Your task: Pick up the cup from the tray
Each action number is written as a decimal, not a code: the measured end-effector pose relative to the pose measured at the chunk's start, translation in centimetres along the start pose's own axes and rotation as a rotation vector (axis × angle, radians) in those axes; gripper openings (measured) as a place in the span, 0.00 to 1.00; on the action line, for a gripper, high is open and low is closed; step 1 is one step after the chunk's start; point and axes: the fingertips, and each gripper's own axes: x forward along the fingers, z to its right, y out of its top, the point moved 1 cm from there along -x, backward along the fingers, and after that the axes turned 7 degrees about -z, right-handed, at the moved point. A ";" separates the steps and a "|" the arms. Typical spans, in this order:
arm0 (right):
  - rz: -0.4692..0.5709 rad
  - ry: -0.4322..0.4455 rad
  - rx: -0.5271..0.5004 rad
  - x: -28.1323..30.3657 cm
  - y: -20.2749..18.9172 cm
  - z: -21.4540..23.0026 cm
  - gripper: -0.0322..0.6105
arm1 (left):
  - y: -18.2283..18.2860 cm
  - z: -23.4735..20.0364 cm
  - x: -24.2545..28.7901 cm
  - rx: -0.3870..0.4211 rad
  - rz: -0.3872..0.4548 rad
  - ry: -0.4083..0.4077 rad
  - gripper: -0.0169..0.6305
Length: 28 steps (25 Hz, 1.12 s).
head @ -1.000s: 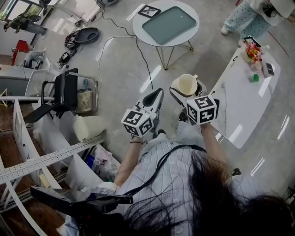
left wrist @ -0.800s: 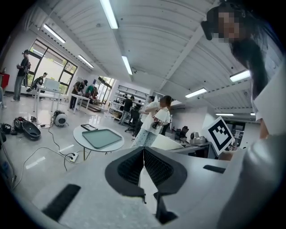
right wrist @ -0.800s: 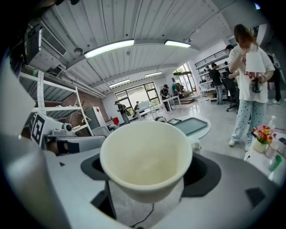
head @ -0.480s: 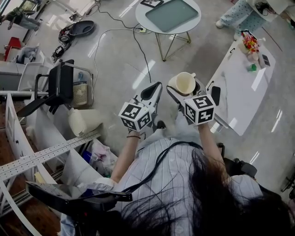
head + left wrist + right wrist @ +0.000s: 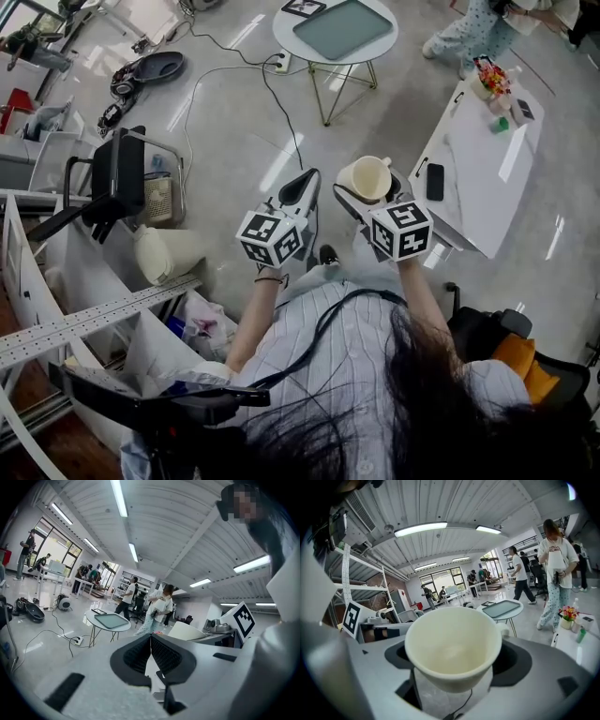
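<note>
A cream cup [image 5: 366, 177] [image 5: 453, 645] is held in the air by my right gripper [image 5: 367, 192] [image 5: 454, 667], whose jaws are shut on its sides; the cup's mouth faces the right gripper view and it looks empty. The grey-green tray [image 5: 344, 27] [image 5: 502, 608] [image 5: 109, 620] lies far off on a round white table [image 5: 291, 33]. My left gripper [image 5: 300, 190] [image 5: 151, 657] hangs beside the right one, its ridged dark pads [image 5: 165, 656] pressed together with nothing between them.
A long white table [image 5: 473, 183] with a phone [image 5: 435, 182], flowers [image 5: 486, 77] and small items stands at the right. Cables [image 5: 281, 103] run over the floor. A black chair [image 5: 117, 183], shelving [image 5: 56, 328] and a white container [image 5: 164, 253] are at the left. People [image 5: 555, 569] walk about.
The head view has shifted, so tables and floor slide up and left in the picture. Both grippers keep their pose, with the cup still held in the right one.
</note>
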 end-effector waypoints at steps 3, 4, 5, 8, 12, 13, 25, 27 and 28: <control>0.001 -0.003 -0.013 -0.5 -0.5 -1.1 0.69 | -0.5 0.8 -0.7 0.005 0.000 -0.019 0.05; 0.000 -0.003 -0.017 -0.7 -0.7 -1.5 0.69 | -0.7 1.0 -0.9 0.009 -0.002 -0.026 0.05; -0.001 -0.004 -0.022 -0.8 -0.8 -1.9 0.69 | -0.8 1.2 -1.1 0.011 -0.002 -0.031 0.05; -0.001 -0.008 -0.038 -1.1 -0.9 -2.5 0.69 | -0.7 1.7 -1.4 0.012 0.012 -0.044 0.05; 0.005 -0.013 -0.060 -1.8 -0.8 -2.7 0.69 | -0.5 2.3 -1.8 0.017 0.033 -0.050 0.05; 0.008 -0.012 -0.063 -1.9 -0.8 -2.7 0.69 | -0.5 2.5 -1.8 0.018 0.036 -0.050 0.05; 0.004 -0.002 -0.065 -1.8 -1.4 -3.2 0.69 | -1.3 2.1 -2.6 0.021 0.036 -0.032 0.05; 0.002 0.000 -0.067 -1.8 -1.5 -3.6 0.69 | -1.4 2.1 -2.8 0.020 0.035 -0.033 0.05; 0.001 0.002 -0.067 -1.8 -1.6 -3.7 0.69 | -1.5 2.1 -2.9 0.020 0.033 -0.033 0.05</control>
